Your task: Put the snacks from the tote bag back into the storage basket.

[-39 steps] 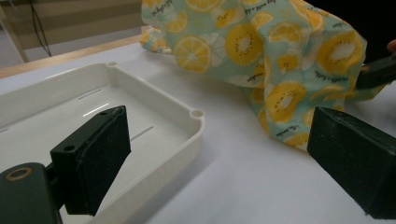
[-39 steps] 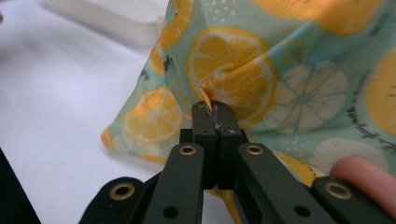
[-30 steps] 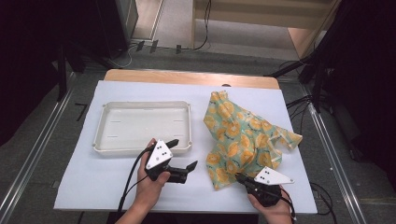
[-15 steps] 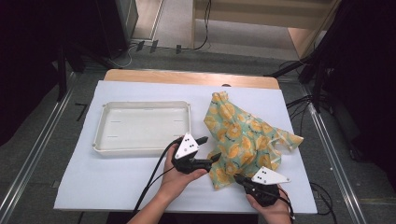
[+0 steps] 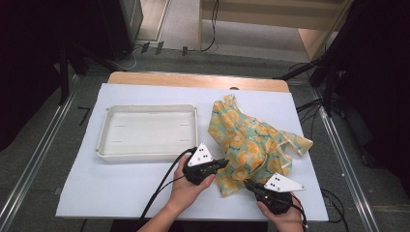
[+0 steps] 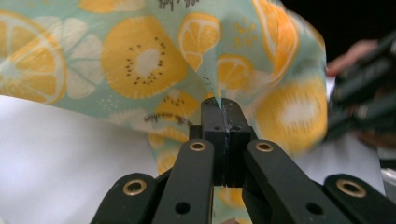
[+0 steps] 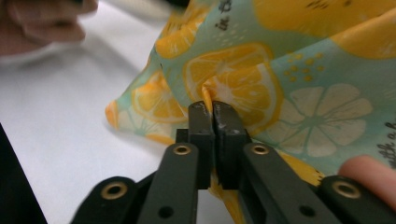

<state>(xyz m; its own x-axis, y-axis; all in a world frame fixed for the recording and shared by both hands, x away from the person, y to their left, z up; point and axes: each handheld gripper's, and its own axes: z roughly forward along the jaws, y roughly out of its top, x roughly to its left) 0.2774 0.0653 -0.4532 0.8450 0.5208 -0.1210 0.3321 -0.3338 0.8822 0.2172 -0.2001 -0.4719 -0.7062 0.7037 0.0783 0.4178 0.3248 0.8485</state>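
A crumpled cloth [image 5: 251, 137] printed with orange and lemon slices on pale green lies at the right of the white mat. My left gripper [image 5: 223, 164] is at the cloth's lower left edge. In the left gripper view the left gripper [image 6: 219, 103] is shut on a raised fold of the cloth [image 6: 140, 60]. My right gripper [image 5: 248, 184] is at the cloth's near edge. The right gripper view has the right gripper [image 7: 208, 108] pinching a pleat of the cloth [image 7: 317, 107], with a fingertip [image 7: 369, 175] at lower right.
An empty white tray [image 5: 112, 126] sits left of the cloth on the white mat [image 5: 106, 188]. A wooden table edge [image 5: 193, 79] runs behind the mat. Metal rails and cables lie on the floor at both sides.
My left gripper has moved right from in front of the tray to the cloth's lower left edge and closed on a fold. The right gripper has stayed at the cloth's near edge.
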